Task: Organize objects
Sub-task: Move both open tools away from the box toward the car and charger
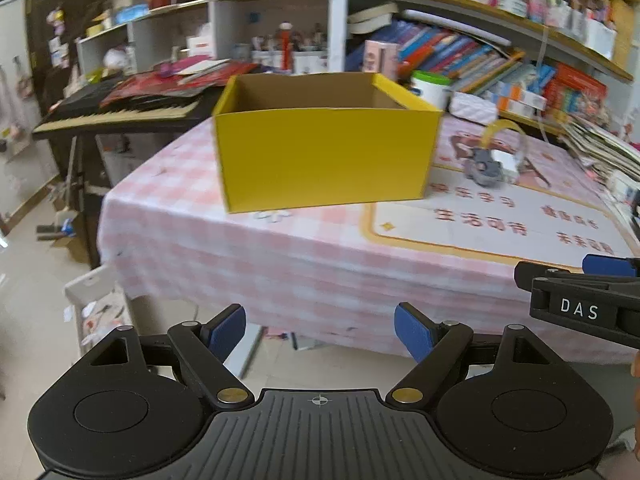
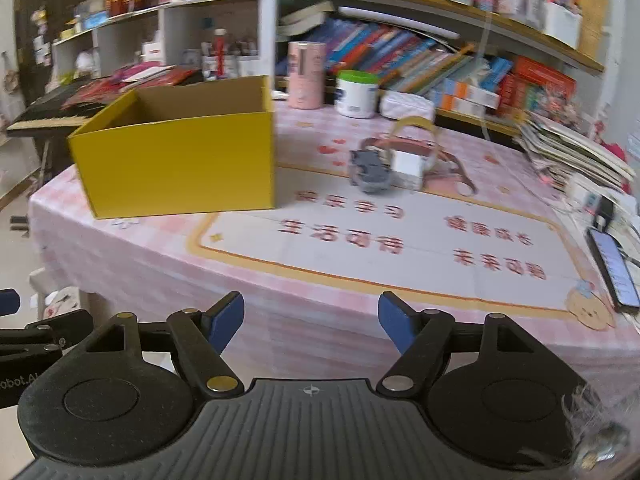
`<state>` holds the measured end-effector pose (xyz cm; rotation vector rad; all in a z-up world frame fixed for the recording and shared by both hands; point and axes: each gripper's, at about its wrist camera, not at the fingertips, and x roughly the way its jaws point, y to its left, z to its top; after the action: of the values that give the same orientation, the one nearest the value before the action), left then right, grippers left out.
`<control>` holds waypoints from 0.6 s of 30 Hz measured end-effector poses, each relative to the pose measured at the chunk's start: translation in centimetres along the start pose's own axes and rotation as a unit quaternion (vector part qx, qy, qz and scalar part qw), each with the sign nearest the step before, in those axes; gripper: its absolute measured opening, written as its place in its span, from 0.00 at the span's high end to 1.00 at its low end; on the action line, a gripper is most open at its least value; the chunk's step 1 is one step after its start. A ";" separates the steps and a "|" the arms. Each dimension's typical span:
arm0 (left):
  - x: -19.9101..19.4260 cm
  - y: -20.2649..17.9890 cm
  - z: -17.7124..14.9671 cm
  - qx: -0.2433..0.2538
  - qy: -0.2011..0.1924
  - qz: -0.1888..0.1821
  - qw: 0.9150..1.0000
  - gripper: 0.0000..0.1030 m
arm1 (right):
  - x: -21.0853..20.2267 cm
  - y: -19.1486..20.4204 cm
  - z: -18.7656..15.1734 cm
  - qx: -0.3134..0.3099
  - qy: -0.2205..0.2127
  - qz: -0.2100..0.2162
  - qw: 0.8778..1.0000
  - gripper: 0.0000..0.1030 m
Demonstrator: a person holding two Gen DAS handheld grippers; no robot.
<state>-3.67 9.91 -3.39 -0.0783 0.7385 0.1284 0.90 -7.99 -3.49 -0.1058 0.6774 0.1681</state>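
We are facing a table covered in a pink checked cloth, with crowded bookshelves behind it. On the cloth stands an open yellow cardboard box, which looks empty as far as we can see inside. To its right, a little apart from it, sits a small cluster of loose things: a grey toy-like object, blurred, touching a small white box, with a brown strap curling around them.

We judge these small items to be light and rigid, easy to pinch across their narrow sides; the strap is limp and would dangle if lifted. The cardboard box would be light but wide, best taken by a wall.

Our left gripper points down at an angle toward the near table edge, short of the box, its blue pads spread wide with nothing between them. Our right gripper is beside it, tilted down the same way, also spread and empty.
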 end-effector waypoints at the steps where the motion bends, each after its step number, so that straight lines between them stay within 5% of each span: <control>1: 0.1 -0.5 0.1 0.005 0.000 -0.005 1.000 0.19 | -0.1 -0.5 -0.1 0.005 0.000 -0.006 1.000 0.29; 18: 3.9 -8.2 4.8 0.057 -0.017 -0.058 0.997 0.19 | 2.7 -8.6 3.0 0.051 -0.004 -0.059 0.997 0.28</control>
<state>3.53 2.67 -2.25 -0.0107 0.7043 -0.0237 6.42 -15.67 -2.55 -0.0463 0.6682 0.0204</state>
